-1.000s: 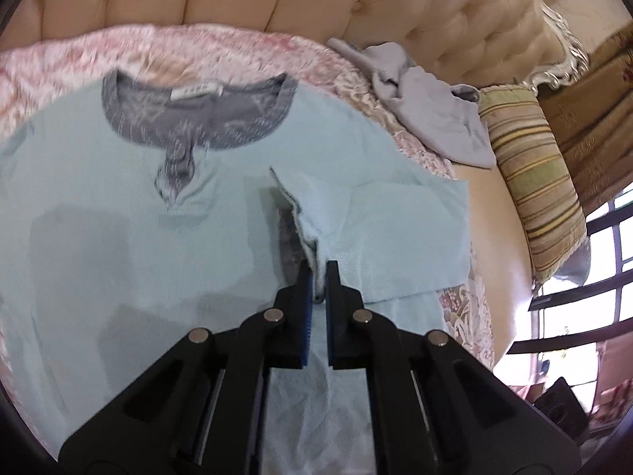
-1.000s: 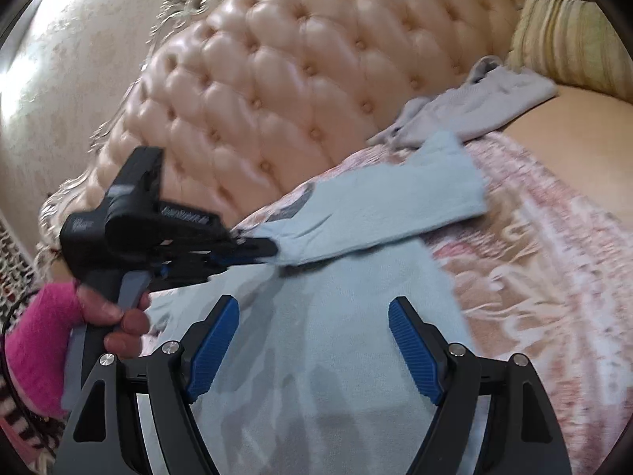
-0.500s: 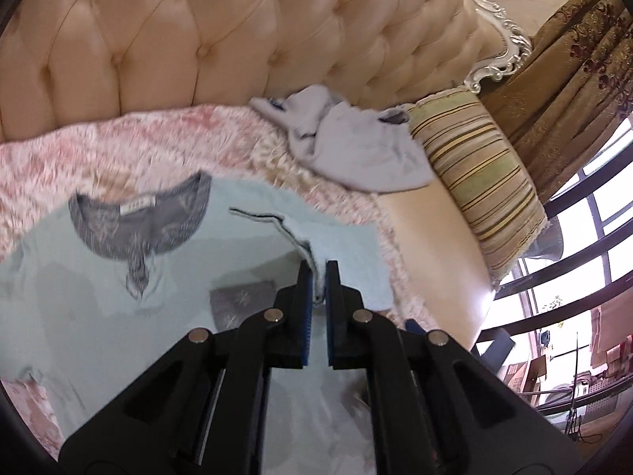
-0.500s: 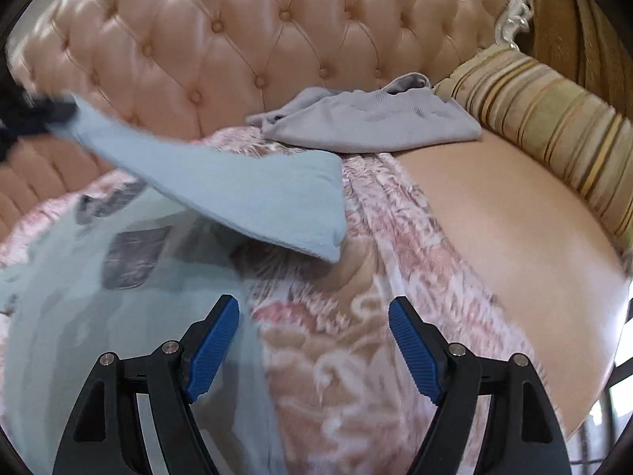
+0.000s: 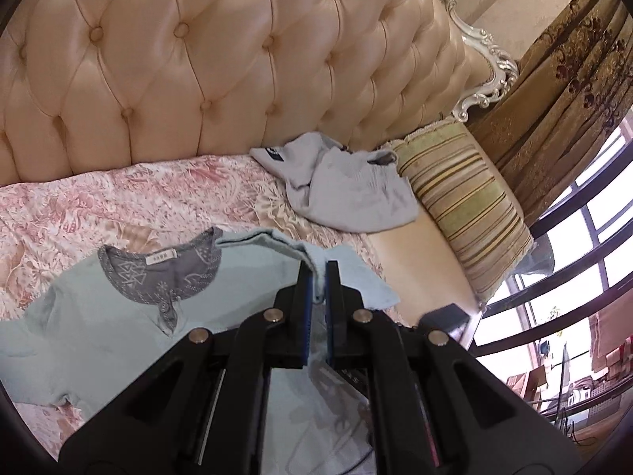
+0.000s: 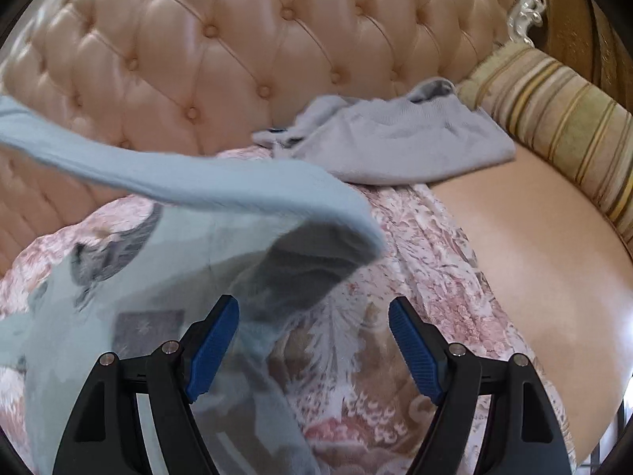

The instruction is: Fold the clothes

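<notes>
Left wrist view: my left tongs [image 5: 315, 277] are clamped on the cuff of the light blue shirt's [image 5: 99, 324] sleeve [image 5: 273, 243], held above the shirt body, which lies flat on the bed [image 5: 99, 206], collar toward the headboard [image 5: 198, 59].
Right wrist view: my right tongs [image 6: 312, 344] stand wide and hold nothing, over the bedspread just right of the shirt's edge; the raised sleeve [image 6: 178, 182] stretches leftward overhead.
Nearby: grey garment [image 6: 395, 146] and striped pillow [image 6: 554, 111] lie well beyond; I judge nothing blocks the fold.
</notes>
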The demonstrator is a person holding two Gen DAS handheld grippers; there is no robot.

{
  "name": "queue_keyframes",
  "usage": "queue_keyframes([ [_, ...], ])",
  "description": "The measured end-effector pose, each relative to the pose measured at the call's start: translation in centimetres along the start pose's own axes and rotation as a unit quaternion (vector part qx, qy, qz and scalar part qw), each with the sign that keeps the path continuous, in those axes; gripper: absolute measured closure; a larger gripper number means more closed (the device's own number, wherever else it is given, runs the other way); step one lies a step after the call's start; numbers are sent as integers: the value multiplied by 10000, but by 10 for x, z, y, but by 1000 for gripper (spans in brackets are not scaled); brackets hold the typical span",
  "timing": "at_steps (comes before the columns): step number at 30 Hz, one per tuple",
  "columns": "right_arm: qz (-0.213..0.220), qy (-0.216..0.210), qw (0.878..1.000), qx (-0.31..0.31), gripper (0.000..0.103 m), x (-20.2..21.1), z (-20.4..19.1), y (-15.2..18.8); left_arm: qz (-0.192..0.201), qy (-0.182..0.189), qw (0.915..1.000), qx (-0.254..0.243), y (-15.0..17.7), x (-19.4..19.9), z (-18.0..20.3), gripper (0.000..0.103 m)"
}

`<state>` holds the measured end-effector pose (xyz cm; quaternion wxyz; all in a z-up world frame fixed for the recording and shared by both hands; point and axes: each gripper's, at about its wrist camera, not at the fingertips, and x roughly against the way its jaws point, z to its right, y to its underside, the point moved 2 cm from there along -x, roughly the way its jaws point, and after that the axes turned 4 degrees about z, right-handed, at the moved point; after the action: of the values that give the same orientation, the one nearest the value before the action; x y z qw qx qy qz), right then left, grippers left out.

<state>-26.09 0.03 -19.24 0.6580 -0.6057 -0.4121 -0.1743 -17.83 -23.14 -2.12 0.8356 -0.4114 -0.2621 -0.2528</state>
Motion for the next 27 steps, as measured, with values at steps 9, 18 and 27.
queue_keyframes([
  [9, -12, 124, 9998, -183, 24, -8, 5, 1, 205, 68, 9996, 158, -2, 30, -33, 96],
  [18, 11, 179, 9995, -263, 24, -8, 6, 2, 269, 109, 9991, 314, 7, 45, -62, 96],
  [27, 32, 383, 9984, -403, 21, -10, 16, 0, 525, 84, 9986, -15, 6, 73, -51, 96],
])
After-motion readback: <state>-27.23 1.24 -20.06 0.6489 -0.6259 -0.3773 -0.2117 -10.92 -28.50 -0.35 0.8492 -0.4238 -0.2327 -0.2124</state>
